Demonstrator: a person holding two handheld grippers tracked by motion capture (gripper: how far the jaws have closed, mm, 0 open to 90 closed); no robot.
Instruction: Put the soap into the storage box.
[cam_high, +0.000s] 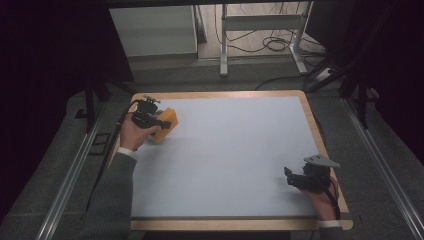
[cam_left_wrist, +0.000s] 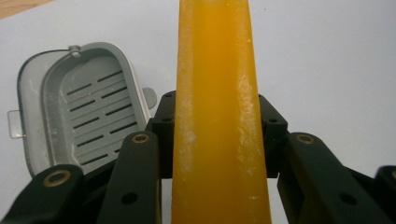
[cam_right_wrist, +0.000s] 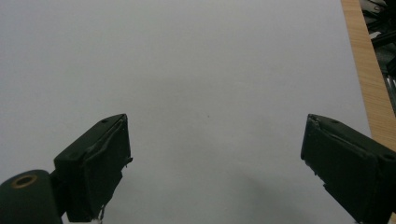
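A yellow-orange bar (cam_high: 166, 125), like a block of soap, is at the table's far left; my left gripper (cam_high: 156, 121) is shut on it. In the left gripper view the bar (cam_left_wrist: 217, 93) runs up between the two black jaws, with my left gripper (cam_left_wrist: 217, 123) clamped on its sides. A grey slotted dish (cam_left_wrist: 79, 116) with a white rim lies on the mat just left of the bar in that view. My right gripper (cam_high: 296, 178) rests near the front right, open. Its jaws stand wide apart over bare mat, and my right gripper (cam_right_wrist: 215, 144) holds nothing.
A pale mat (cam_high: 225, 155) covers the wooden table (cam_high: 320, 135), whose rim shows around it. Beyond the far edge are a white metal frame (cam_high: 223, 45) and cables (cam_high: 275, 42) on the floor. A metal rail (cam_high: 380, 165) runs along the right side.
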